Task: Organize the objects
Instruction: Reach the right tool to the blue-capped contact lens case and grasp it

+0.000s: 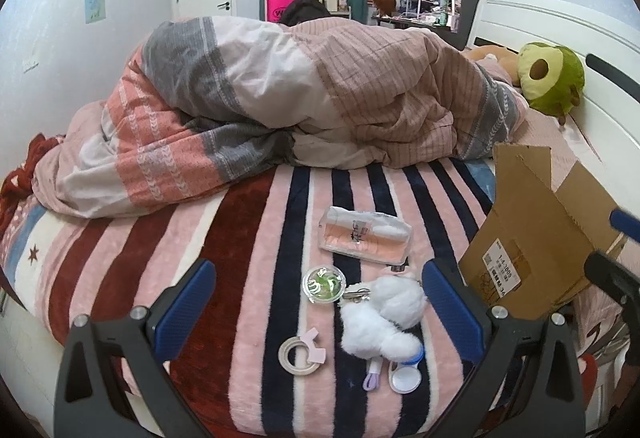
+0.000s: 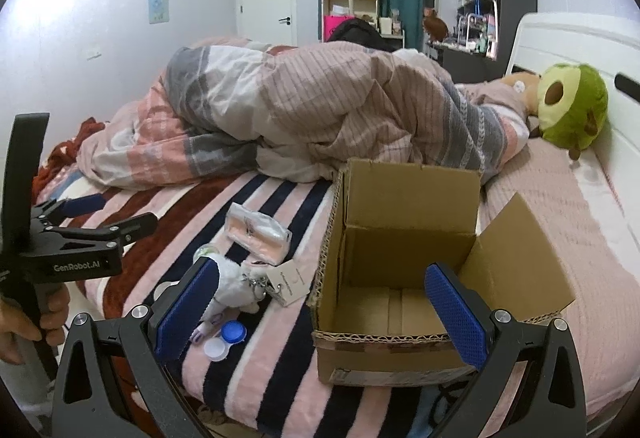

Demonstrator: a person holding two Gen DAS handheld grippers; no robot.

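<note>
Small items lie on the striped blanket: a pink packet, a round clear case with green inside, a white fluffy keychain, a tape roll and a blue and white contact lens case. An open empty cardboard box stands to their right; it also shows in the left wrist view. My left gripper is open and empty above the items. My right gripper is open and empty over the box's near left corner.
A bunched quilt covers the back of the bed. A green avocado plush leans on the white headboard. Shelves and a desk stand behind the bed. The left gripper's body is at the left of the right wrist view.
</note>
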